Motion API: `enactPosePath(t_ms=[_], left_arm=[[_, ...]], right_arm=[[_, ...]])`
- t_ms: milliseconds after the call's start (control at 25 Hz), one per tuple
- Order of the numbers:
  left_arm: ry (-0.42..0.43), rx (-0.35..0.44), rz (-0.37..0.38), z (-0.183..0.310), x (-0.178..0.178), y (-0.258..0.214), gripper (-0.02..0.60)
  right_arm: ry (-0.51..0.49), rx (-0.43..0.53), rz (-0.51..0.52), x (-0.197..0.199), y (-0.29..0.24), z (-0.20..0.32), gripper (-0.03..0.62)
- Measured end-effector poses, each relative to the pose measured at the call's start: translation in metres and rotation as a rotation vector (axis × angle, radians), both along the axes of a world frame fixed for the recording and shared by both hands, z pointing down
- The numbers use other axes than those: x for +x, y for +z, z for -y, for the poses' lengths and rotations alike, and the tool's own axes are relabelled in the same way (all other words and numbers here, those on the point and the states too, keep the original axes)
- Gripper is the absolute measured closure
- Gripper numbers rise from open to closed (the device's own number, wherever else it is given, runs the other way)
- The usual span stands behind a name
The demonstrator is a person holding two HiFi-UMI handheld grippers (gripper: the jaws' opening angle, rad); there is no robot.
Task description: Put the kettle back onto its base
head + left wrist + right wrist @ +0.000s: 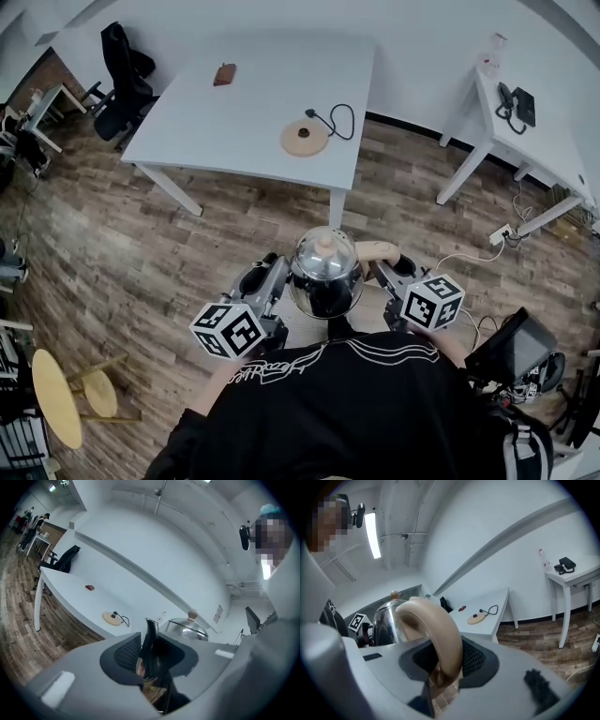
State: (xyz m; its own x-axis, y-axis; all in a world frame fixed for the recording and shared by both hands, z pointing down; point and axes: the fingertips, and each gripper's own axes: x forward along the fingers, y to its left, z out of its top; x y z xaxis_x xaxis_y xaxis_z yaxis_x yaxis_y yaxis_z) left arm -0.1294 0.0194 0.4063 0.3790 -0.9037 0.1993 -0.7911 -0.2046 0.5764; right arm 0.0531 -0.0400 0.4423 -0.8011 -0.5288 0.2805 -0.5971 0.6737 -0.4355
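Closest in: the left claw point(149, 653) is pinching the kettle point(324, 270) by its spout point(151, 637), a dark narrow piece standing up between the pads. The right claw point(443, 660) is clamped on the handle point(436, 625), a fat beige loop that fills the gap between its pads. So both are gripping, nothing loose.

The kettle sits upright between the two claws, lid knob point(324, 246) pointing straight up. Its long line, spout to handle, runs sideways from the left claw across to the right one. It hangs in the air over the wooden floor point(187, 244), just in front of the person's black shirt point(347, 412).

Looks-wise it's a round, shiny steel body that mirrors the room, with a domed lid, a small pale knob and that beige handle. I can't read any brand on it. The only printing up close is the black-and-white square patterns on the claw cubes point(228, 330).

Well ahead of both claws is the white tabletop point(253, 112), with the round tan base point(305, 139) near its front right corner and a black cord point(339, 117) curling off beside it. Farther back on it lies a small brown thing point(224, 73), and a black office chair point(122, 75) stands at the far left end. A little sign on the back wall point(218, 613) is too small to read.
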Motion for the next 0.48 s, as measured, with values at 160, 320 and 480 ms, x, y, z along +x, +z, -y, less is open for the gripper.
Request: enactPosePath(t_ms=[160,320,480], left_arm=[[-0.020,-0.005,-0.001,0.070,-0.007,0.001,0.485],[-0.041,-0.015,-0.009,0.141,-0.017,0.001,0.485],[-0.056,0.001,0.017,0.161,-0.023,-0.002,0.485]], right_arm=[[-0.024,0.016,-0.008,-0.009,-0.003,0.076,0.481],[-0.047,0.021,-0.015,-0.021,-0.005,0.152,0.482],[-0.057,0.036,0.005,-0.028,-0.004,0.175,0.482]])
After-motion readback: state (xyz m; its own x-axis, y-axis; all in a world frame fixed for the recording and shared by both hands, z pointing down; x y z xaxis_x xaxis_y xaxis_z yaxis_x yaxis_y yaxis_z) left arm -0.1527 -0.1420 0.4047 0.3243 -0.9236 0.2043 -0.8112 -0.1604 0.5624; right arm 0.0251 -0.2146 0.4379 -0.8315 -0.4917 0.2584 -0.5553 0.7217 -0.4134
